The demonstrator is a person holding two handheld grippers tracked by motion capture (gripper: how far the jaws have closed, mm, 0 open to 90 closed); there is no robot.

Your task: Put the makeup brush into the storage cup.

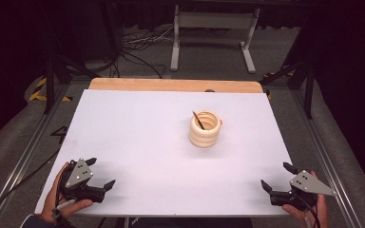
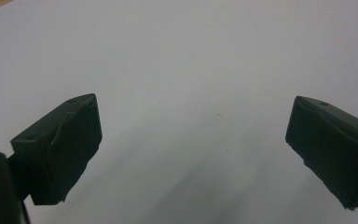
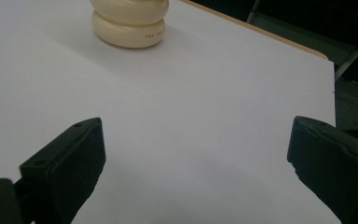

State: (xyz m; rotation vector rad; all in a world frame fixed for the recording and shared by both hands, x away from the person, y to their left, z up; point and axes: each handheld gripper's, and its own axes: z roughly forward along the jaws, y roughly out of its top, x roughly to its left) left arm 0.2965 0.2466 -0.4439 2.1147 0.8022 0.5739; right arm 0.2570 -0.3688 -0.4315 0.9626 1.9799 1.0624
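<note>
— Two grippers sat at the near edge of the white table [image 1: 138, 128], one by each corner. What was the biggest thing between them?

— That white table itself, with a strip of bare wood along its far edge. On it, right of the middle and toward the far side, stood the cream ridged holder [image 1: 204, 128], upright, with a thin dark stick [image 1: 198, 120] leaning inside its mouth.

— Where did the holder lie relative to the jaws?

— Well apart from both. The left gripper [image 1: 100, 173] was at the near left corner, held in a hand, jaws pointing toward the right; the holder lay far ahead and to its right. In the left gripper view the jaws stood over bare white surface, with nothing between them.

— And the other one?

— The right gripper [image 1: 276, 176] was at the near right corner, also held in a hand. The holder lay ahead of it and to its left. In the right gripper view the holder's [image 3: 129, 23] lower rings showed at the top, above the left jaw, well clear of both.

— How did the jaws stand?

— Spread wide on both grippers, gripping nothing, with bare table showing in each gap.

— Anything touching the holder?

— Just the stick inside it and the table beneath it.
</note>
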